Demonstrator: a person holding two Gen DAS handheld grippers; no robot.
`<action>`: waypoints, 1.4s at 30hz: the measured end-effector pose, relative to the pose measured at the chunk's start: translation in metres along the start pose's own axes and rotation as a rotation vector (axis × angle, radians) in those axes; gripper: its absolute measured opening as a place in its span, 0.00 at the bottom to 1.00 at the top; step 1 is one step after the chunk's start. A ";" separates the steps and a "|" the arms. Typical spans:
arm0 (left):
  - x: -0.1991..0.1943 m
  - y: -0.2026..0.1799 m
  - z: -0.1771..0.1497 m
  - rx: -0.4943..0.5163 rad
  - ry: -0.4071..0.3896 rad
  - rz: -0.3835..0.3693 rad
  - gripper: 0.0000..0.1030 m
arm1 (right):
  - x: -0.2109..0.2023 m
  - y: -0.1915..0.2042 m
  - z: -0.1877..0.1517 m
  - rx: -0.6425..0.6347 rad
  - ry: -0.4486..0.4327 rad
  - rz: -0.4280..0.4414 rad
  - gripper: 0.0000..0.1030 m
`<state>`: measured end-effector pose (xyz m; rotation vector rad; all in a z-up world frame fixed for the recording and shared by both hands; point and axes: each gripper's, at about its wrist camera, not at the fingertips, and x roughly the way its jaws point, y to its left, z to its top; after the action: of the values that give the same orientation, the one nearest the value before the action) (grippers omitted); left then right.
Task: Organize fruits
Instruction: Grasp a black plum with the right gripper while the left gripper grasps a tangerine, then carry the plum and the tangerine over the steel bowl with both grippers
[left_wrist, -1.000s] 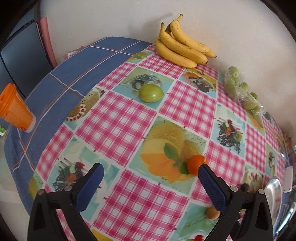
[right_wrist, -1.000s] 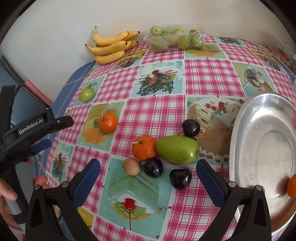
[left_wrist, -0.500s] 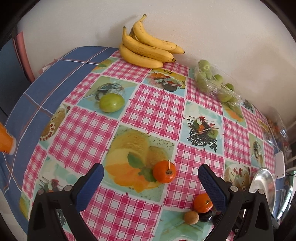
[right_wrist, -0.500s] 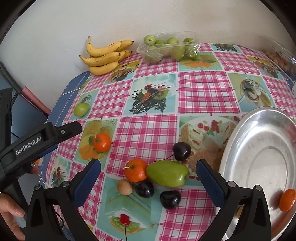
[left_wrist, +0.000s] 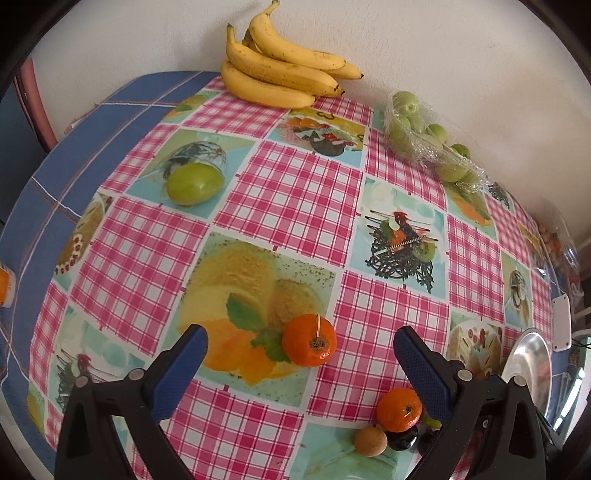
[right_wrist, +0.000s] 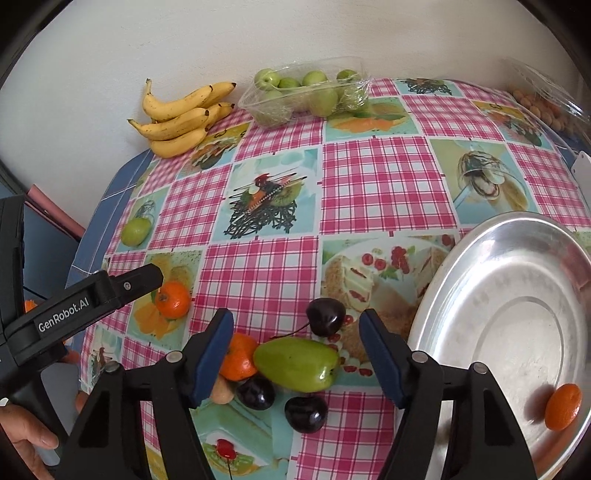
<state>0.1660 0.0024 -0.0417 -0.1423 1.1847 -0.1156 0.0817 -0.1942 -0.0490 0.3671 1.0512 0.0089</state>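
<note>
Between R gripper jaws – green fruit (jaws just closing, untouched).

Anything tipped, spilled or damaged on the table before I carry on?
Nothing spilled or damaged. Fruit is just scattered: one orange in the metal plate, another alone by the left gripper, a green fruit stranded near the bananas.

Right gripper: jaws just closed partway, not touching anything. Green fruit between jaws. Orange fruit right by left jaw. Dark cherries just past tips and below. Metal plate close beside right jaw.

Left gripper: jaws wide. Small orange between tips, bare cloth around it.
</note>
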 end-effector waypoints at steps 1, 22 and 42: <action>0.002 0.000 0.001 -0.001 0.005 -0.003 0.94 | 0.002 0.000 0.001 -0.002 0.005 -0.007 0.60; 0.032 -0.002 0.000 -0.024 0.084 -0.022 0.54 | 0.038 -0.009 0.008 -0.007 0.078 -0.103 0.34; -0.010 -0.006 0.008 -0.011 -0.022 -0.045 0.39 | -0.006 -0.014 0.018 0.038 -0.016 -0.048 0.27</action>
<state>0.1698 -0.0017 -0.0288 -0.1793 1.1611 -0.1473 0.0918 -0.2135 -0.0400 0.3751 1.0455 -0.0570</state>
